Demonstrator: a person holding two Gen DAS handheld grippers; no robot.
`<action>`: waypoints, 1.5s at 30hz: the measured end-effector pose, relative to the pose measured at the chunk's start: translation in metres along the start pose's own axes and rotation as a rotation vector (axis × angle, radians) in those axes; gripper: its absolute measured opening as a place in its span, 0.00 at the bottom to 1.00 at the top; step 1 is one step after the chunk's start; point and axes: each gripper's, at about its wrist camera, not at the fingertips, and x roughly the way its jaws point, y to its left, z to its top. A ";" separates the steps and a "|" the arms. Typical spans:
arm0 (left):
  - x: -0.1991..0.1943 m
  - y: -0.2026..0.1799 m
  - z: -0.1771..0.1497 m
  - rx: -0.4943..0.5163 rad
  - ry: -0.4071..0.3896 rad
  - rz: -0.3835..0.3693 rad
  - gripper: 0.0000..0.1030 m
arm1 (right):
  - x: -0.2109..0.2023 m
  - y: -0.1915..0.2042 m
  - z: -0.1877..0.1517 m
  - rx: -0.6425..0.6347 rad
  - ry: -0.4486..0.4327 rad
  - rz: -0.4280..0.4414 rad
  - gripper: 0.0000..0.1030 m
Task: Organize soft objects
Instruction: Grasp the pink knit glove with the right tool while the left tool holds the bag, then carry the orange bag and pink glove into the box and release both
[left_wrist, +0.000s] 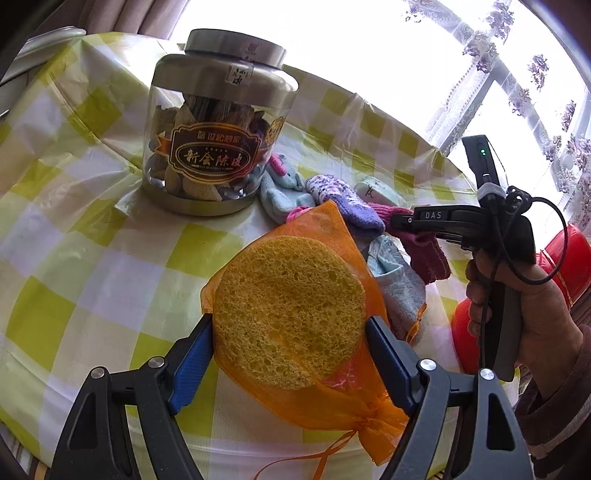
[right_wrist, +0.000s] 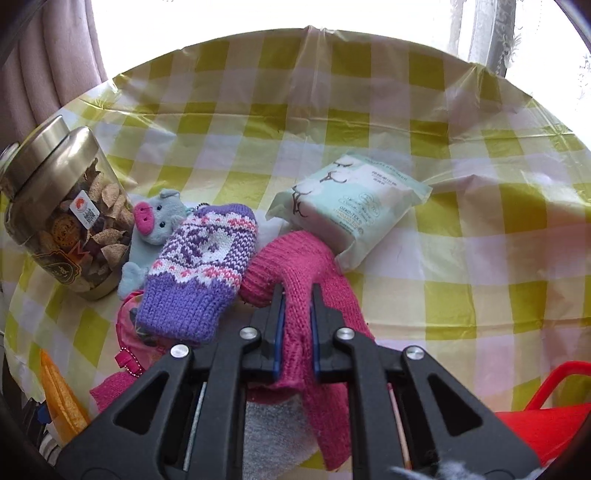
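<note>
Squeezing the sponge (left_wrist: 288, 314) in its mesh bag above the desk (left_wrist: 92, 240) with our left gripper (left_wrist: 290, 332), we judge it light and springy — while our right gripper (right_wrist: 297, 314) pinches the limp pink glove (right_wrist: 303, 288) mid-fold.

The clear round jar with a silver metal lid (left_wrist: 221, 129) carries a dark, gold-edged label (left_wrist: 212, 155) reading "新会陈皮" in large gold characters; the smaller lines above and below are too fine to read. The black handheld device (left_wrist: 454, 218) shows "DAS". The pale green soft packet (right_wrist: 354, 206) bears "OEKO-TEX"; its other print is illegible.
</note>
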 end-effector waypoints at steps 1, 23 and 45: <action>-0.002 -0.001 0.000 0.003 -0.013 -0.001 0.79 | -0.010 0.002 -0.001 -0.006 -0.021 -0.001 0.14; -0.043 -0.023 -0.001 0.073 -0.124 -0.035 0.79 | -0.167 0.032 -0.129 -0.033 -0.169 0.075 0.14; -0.096 -0.132 -0.059 0.253 -0.066 -0.189 0.79 | -0.265 -0.078 -0.234 0.146 -0.191 -0.090 0.14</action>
